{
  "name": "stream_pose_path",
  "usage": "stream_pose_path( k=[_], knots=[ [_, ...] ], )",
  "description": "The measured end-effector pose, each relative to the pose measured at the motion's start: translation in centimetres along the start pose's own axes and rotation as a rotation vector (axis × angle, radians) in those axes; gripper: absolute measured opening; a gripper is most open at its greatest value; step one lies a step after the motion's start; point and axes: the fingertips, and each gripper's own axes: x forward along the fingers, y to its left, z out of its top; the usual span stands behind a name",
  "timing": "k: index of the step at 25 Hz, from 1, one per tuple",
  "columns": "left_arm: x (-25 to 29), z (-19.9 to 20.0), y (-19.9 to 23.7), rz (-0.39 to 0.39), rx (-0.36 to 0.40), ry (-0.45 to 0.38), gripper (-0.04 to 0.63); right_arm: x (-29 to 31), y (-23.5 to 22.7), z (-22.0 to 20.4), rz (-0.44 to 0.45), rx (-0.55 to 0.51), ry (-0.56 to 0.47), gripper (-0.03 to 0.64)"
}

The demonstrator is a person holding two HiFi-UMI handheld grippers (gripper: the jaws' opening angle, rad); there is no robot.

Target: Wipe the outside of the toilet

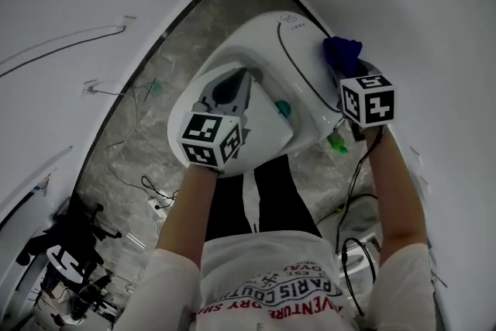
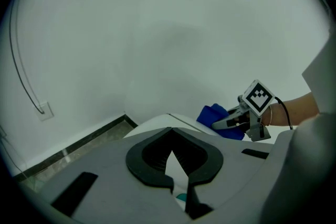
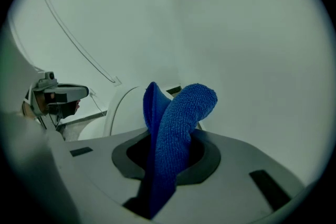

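The white toilet (image 1: 267, 58) stands in a narrow corner, and I see it from above. My right gripper (image 1: 343, 67) is shut on a blue cloth (image 1: 342, 52), which rests at the right side of the toilet near the wall. In the right gripper view the blue cloth (image 3: 176, 128) stands up between the jaws and hides their tips, with the toilet (image 3: 123, 107) behind it. My left gripper (image 1: 243, 78) hovers over the toilet's front part, shut and holding nothing. The left gripper view shows the right gripper (image 2: 231, 122) and the cloth (image 2: 214, 115) across the toilet (image 2: 157, 124).
White walls close in on both sides of the toilet. The grey marble floor (image 1: 174, 50) carries loose cables (image 1: 124, 159) and dark equipment (image 1: 74, 252) at the lower left. A small teal object (image 1: 283, 109) sits on the toilet and a green one (image 1: 335, 142) lies beside it.
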Motion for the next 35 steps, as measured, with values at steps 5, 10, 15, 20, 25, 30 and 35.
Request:
stream_pose_path(
  k=[5, 10, 15, 20, 25, 30, 35],
  knots=[
    [0.8, -1.6, 3.3, -0.023, -0.018, -0.011, 0.008, 2.2, 1.5, 2.9, -0.047, -0.137, -0.009, 0.072],
    [0.8, -3.8, 5.9, -0.018, -0.11, -0.017, 0.008, 4.2, 2.6, 5.4, -0.061, -0.209, 0.015, 0.072],
    [0.0, -4.8, 7.6, -0.018, -0.126, -0.023, 0.008, 6.2, 4.4, 8.0, -0.007, -0.282, 0.063, 0.072],
    [-0.7, -4.9, 11.3, 0.006, -0.152, -0.042, 0.008, 8.8, 6.8, 10.9, 0.032, -0.404, 0.1, 0.072],
    [-1.6, -4.9, 14.6, 0.035, -0.148, -0.045, 0.008, 11.4, 10.6, 12.2, 0.092, -0.569, 0.227, 0.072],
    [-2.5, -5.3, 17.4, 0.08, -0.161, -0.069, 0.008, 13.5, 12.6, 12.2, 0.135, -0.656, 0.358, 0.072],
    [-4.3, -7.8, 20.2, 0.133, -0.212, -0.067, 0.008, 16.5, 13.6, 12.3, 0.162, -0.688, 0.497, 0.072]
  ],
)
